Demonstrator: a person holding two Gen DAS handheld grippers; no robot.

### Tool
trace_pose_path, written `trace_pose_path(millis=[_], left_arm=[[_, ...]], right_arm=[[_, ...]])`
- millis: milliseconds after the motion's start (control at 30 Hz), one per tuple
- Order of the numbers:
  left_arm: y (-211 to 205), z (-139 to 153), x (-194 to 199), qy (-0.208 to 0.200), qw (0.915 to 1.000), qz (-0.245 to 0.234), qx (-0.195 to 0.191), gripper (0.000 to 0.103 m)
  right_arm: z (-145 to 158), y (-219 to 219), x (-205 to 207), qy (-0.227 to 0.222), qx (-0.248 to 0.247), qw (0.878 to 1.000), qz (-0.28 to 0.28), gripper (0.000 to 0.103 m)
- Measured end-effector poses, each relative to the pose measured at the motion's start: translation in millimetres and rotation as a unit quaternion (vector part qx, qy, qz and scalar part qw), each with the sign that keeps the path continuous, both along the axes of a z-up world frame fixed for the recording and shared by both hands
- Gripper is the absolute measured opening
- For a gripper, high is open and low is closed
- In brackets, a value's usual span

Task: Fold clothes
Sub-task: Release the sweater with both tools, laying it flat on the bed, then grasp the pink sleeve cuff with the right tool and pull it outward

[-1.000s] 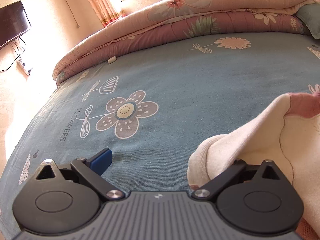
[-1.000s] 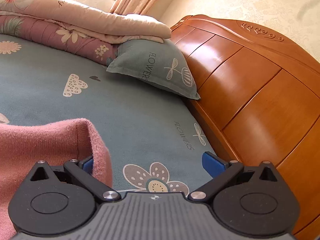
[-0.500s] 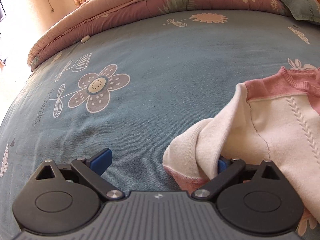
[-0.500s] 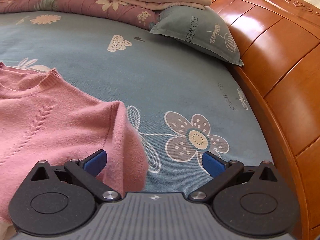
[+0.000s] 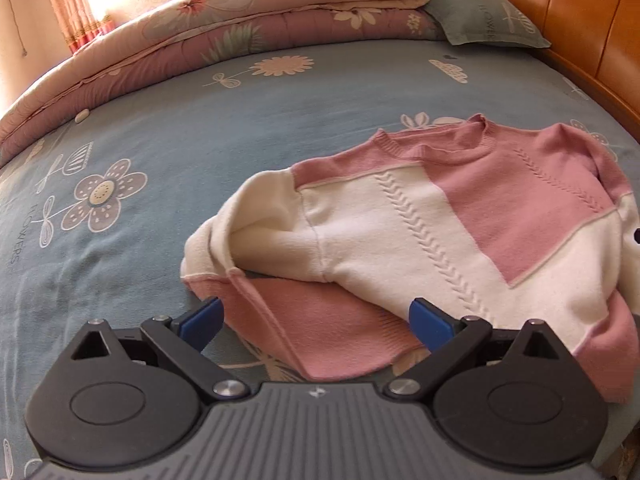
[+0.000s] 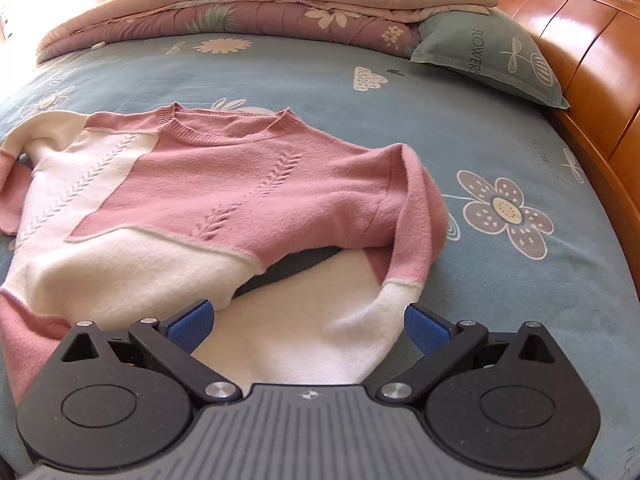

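Note:
A pink and cream knitted sweater (image 5: 440, 216) (image 6: 208, 200) lies face up on the blue flowered bed sheet (image 5: 168, 132), neckline toward the far side. Both sleeves are doubled back toward me. In the left wrist view the pink cuff (image 5: 320, 328) of the left sleeve lies under the gap of my left gripper (image 5: 316, 320), which is open and holds nothing. In the right wrist view the cream end of the right sleeve (image 6: 320, 332) lies between the blue pads of my right gripper (image 6: 306, 324), also open and above the cloth.
A folded floral quilt (image 6: 248, 4) runs along the far side of the bed. A blue-green pillow (image 6: 484, 52) rests against the wooden headboard (image 6: 580, 40) on the right. Bare sheet (image 6: 520, 160) surrounds the sweater.
Both grippers have pulled back and up from the sleeves; the sweater, bunched against the fingers before, now lies spread on the sheet with neither gripper touching it.

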State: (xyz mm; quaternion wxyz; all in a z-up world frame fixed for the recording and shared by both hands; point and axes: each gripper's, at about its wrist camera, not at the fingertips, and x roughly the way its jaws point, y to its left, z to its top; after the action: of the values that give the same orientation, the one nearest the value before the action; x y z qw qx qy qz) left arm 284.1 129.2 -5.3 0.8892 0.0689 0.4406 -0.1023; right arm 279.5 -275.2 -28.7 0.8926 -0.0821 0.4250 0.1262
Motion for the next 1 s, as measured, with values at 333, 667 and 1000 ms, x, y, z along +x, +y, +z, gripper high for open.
trace_pose_path(millis=[333, 667, 1000], left_arm=[[-85.5, -26.3, -40.0, 0.027, 0.9925, -0.074, -0.093, 0.099], [-130.3, -45.1, -63.1, 0.03, 0.9853, -0.078, -0.149, 0.099], [-141.8, -54.3, -79.0, 0.035, 0.9821, -0.049, -0.178, 0.099]], right_arm=[[-26.7, 18.9, -47.1, 0.034, 0.086, 0.995, 0.024, 0.103], [-72.8, 9.2, -48.6, 0.051, 0.127, 0.991, -0.013, 0.103], [-80.5, 12.4, -61.1, 0.0, 0.119, 0.993, -0.019, 0.103]])
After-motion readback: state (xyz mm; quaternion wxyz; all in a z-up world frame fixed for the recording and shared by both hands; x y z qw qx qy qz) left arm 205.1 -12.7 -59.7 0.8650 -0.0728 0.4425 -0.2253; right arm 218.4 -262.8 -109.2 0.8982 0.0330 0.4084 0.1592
